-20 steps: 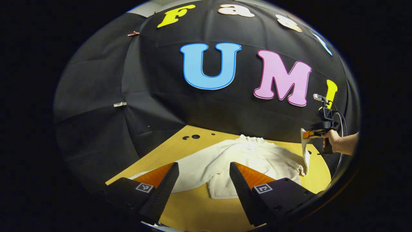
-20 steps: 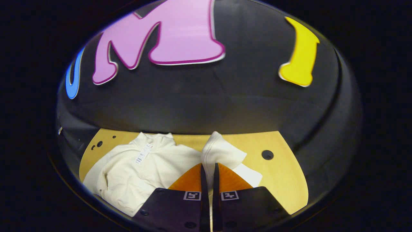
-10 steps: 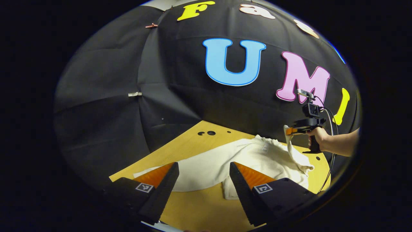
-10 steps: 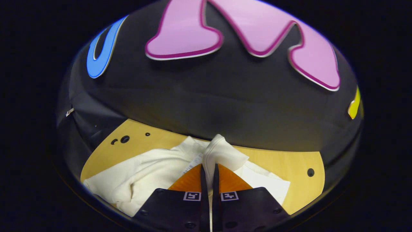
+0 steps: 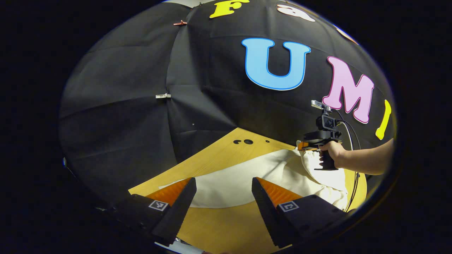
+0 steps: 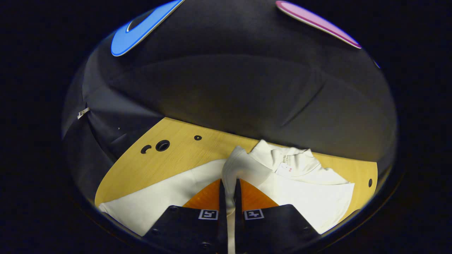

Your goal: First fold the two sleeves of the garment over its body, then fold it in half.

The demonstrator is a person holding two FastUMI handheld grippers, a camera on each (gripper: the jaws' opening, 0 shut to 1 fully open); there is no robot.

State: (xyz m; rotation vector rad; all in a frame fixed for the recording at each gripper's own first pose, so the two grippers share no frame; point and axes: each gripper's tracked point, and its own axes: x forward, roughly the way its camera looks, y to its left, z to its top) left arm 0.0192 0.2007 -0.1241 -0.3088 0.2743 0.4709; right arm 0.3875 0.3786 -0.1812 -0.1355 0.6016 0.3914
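While the cream garment (image 6: 169,197) lies on the desk (image 6: 183,148), the right hand-held gripper (image 6: 228,183) pinches its raised sleeve (image 6: 243,169); fingers hide the grip point. The left hand-held gripper (image 5: 223,183) hangs wide apart, holding nothing.

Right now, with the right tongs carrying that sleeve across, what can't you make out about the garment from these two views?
- Hem of the cream long-sleeved garment: hidden behind the right tongs in the right gripper view.
- Other sleeve's cuff: behind a finger of the open left tongs in the left gripper view.
- Small white neck tag: too small to read.
- Near edge of the wooden table: cut off by both views' bottom edges.
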